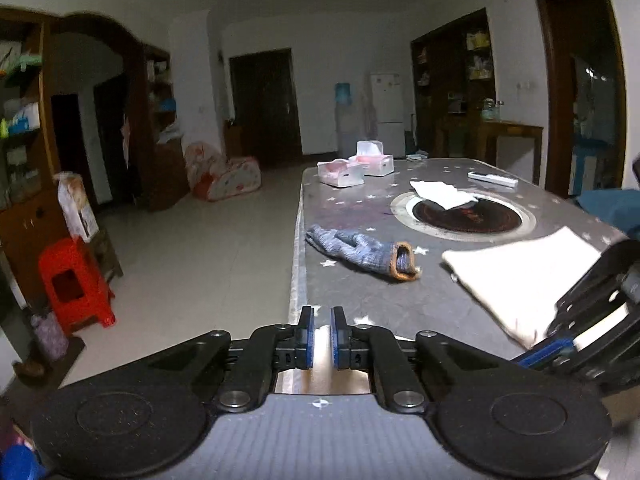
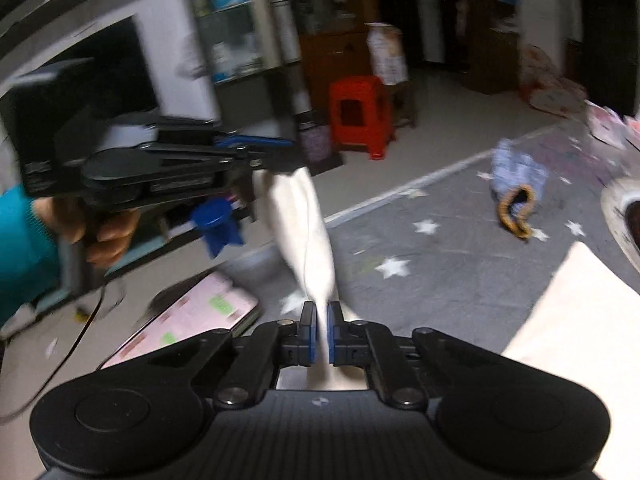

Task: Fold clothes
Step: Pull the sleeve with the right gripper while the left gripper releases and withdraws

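Note:
A cream cloth [image 1: 516, 276] lies on the star-patterned grey table [image 1: 360, 300] at the right. In the right wrist view the same cloth [image 2: 308, 236] is stretched taut in the air between both grippers, and more of it [image 2: 572, 320] lies at the right. My right gripper [image 2: 320, 320] is shut on one end of the cloth. My left gripper [image 2: 280, 160] grips the other end; in its own view the left gripper [image 1: 322, 320] has its jaws close together with cloth between them. The right gripper [image 1: 580, 328] also shows at the edge of the left wrist view.
A blue knitted glove [image 1: 360, 250] lies mid-table, also seen in the right wrist view [image 2: 516, 184]. A round hotplate [image 1: 464, 212] with a white tissue [image 1: 440, 192], two tissue boxes [image 1: 356, 168] and a remote [image 1: 492, 178] lie further back. A phone [image 2: 188, 320] lies near the table edge. A red stool [image 1: 76, 280] stands on the floor.

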A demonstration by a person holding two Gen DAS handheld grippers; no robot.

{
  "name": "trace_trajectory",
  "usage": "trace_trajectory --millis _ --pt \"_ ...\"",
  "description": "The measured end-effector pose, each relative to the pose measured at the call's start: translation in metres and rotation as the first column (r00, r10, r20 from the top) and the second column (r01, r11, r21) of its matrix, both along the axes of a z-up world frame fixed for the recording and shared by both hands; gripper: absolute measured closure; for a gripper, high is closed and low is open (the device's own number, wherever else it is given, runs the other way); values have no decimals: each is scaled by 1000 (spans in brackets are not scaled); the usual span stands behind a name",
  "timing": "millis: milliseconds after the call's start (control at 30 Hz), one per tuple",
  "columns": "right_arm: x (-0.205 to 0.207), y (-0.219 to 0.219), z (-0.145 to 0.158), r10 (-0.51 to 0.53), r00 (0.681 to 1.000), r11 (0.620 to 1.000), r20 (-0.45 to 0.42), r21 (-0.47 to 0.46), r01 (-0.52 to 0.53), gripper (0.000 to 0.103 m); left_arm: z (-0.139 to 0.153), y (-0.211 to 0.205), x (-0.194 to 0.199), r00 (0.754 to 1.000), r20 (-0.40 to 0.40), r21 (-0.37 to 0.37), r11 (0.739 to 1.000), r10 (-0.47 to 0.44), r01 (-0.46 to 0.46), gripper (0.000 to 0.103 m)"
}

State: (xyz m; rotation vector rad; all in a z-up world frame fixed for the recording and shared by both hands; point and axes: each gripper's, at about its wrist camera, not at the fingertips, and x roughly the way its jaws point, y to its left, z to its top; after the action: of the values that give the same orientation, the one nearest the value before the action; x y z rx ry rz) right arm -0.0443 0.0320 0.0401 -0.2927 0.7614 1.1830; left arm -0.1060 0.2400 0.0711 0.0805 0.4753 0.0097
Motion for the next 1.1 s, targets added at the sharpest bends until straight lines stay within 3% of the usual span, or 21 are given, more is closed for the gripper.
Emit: trace_trajectory --millis 100,233,300,400,467,500,567,800,867,933,1100 --pt "-21 -2 -5 88 996 996 -19 -32 -89 86 -9 12 -14 998 -42 -35 998 53 -54 88" --pt "-40 -8 -8 143 988 988 -55 -46 -146 83 -20 27 -32 988 -102 -78 989 120 -128 69" --pt "-41 -13 -3 141 988 989 -57 -32 -143 83 -24 33 -40 982 -123 -96 983 143 -155 68" --pt "-27 -16 4 88 995 996 -51 -10 -88 81 -18 27 -42 987 -104 -101 986 121 -132 55" --pt "-16 -13 5 61 996 998 -62 5 -61 73 -13 22 -40 990 -89 -103 988 109 -118 55" --pt "-11 -9 4 53 996 999 -67 10 -52 64 -11 21 -38 991 -83 -109 987 107 -116 54" --pt "-8 2 -1 45 998 999 -51 1 -45 63 -6 18 -36 992 -70 -120 987 102 -110 53" --pt "18 39 -24 -21 985 1000 -171 14 24 71 -2 25 -44 987 -67 -143 978 144 -153 53" --pt "22 46 -29 -39 981 999 -188 10 42 82 -4 29 -47 984 -78 -148 974 163 -173 53" --pt "25 52 -33 -49 978 999 -202 12 52 99 -6 33 -50 980 -86 -153 970 177 -189 53" --pt "1 50 -14 69 987 994 -148 94 -55 100 -9 42 -56 972 -108 -163 960 210 -226 51"
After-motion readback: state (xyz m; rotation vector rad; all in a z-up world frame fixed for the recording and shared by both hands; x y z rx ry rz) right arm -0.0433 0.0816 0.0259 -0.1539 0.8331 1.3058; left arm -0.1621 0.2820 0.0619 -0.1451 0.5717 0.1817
